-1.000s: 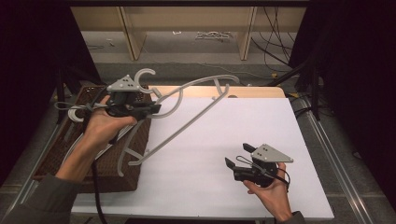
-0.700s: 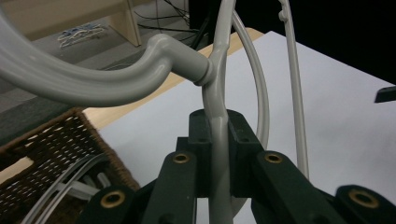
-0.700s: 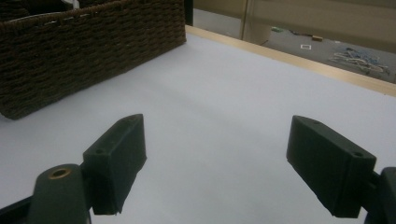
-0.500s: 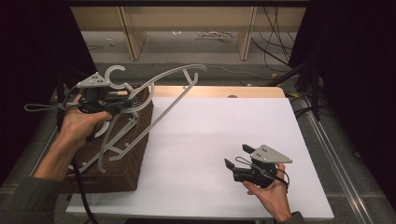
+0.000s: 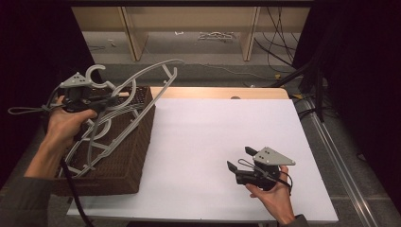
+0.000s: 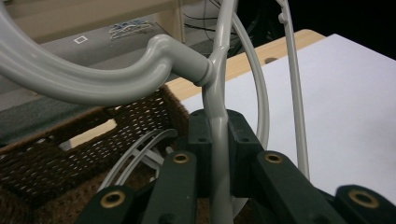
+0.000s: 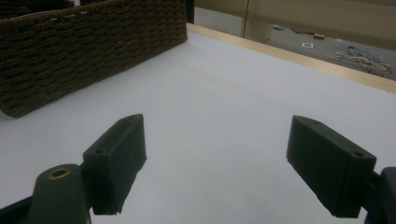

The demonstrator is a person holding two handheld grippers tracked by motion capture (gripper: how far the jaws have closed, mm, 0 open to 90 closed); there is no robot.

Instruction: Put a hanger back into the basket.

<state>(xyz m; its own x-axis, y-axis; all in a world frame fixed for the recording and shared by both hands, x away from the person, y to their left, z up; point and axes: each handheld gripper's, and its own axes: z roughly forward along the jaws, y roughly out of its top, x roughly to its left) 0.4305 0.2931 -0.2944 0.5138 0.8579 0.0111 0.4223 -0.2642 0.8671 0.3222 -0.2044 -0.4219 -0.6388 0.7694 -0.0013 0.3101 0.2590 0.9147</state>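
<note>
Smooth plastic hanger [image 6: 177,65] (grey); rough wicker basket [image 5: 124,156].

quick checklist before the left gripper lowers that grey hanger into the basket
1. Grip: left gripper shut on the hanger neck: ok.
2. Hanger over the wicker basket: partly, its upper arm juts past the rim: not ok.
3. Room inside: other hangers already lie there, tangling possible: cannot tell.
4. Right gripper open, resting on the white table, out of the way: ok.
5. Left cable free of the hook: cannot tell.
</note>
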